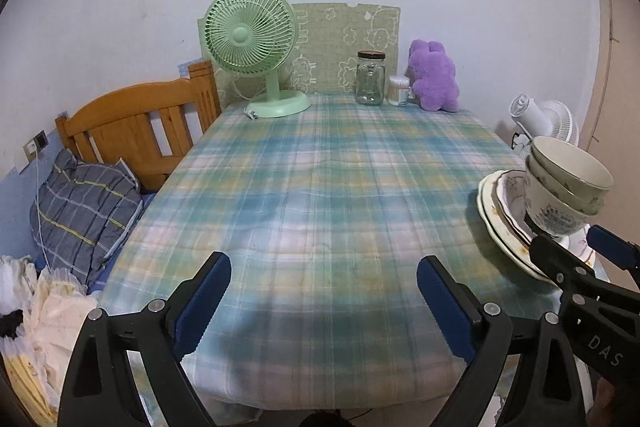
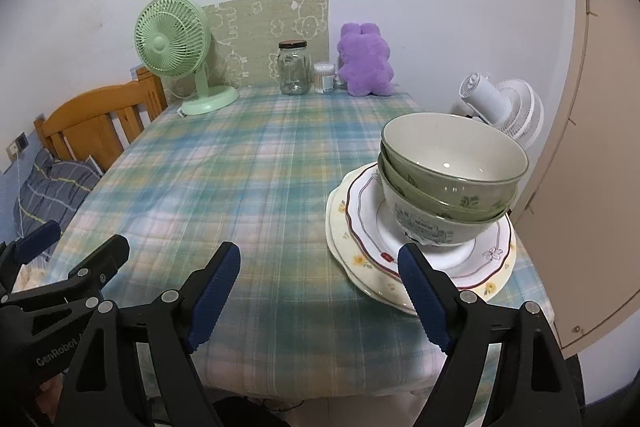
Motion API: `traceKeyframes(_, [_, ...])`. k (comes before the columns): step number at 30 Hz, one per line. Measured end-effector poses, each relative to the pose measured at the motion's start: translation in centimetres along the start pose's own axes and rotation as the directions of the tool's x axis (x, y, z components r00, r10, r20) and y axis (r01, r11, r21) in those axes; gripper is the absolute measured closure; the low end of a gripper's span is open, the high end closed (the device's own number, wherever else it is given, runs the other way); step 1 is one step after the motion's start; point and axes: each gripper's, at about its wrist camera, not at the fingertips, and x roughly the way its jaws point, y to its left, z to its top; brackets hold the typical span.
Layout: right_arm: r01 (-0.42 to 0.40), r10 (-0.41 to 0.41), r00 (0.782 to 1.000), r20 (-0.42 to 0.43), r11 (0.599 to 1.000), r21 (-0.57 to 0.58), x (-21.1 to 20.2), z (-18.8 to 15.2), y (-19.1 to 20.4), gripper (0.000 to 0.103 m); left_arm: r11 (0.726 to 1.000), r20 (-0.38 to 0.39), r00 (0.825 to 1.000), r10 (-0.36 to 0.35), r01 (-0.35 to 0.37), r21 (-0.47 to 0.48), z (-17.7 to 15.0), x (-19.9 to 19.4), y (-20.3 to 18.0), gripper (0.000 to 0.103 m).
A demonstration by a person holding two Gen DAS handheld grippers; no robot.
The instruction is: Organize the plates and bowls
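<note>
With both jaws wide and empty, right gripper (image 2: 320, 301) has bowls (image 2: 452, 183) on plates (image 2: 360, 259) at 2 o'clock, left gripper (image 1: 324, 303) over bare tablecloth (image 1: 320, 187).

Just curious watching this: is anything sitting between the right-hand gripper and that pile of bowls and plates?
Nothing visible. The right gripper is open, and only bare tablecloth lies before the plates and bowls.

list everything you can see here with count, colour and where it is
bowls: 2, green-rimmed, nested on the plates
plates: 2, cream and white, stacked at table's right edge
table: 1, plaid cloth
desk fan: 1, green, far left
jar: 1, clear, far end
cotton swab tub: 1, beside jar
plush toy: 1, purple, far right
white fan: 1, beyond table
left gripper: open, empty
right gripper: open, empty
</note>
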Motion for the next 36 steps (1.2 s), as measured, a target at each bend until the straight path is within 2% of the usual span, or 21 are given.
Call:
traceKeyframes(7, [0.006,-0.007,1.0,0.02,1.0,0.029,-0.4,-1.0,-0.4,0.019,1.0,0.018,1.0,0.0,-0.001,0.025,-0.9,-0.6,-0.6,0.007])
traceKeyframes(36, [0.016,-0.017,0.999,0.03,1.0,0.01,-1.2,-1.3,-0.1,0.019,0.999,-0.002,1.0,-0.015,0.015,-0.031,-1.1,-1.3,-0.2,0.006])
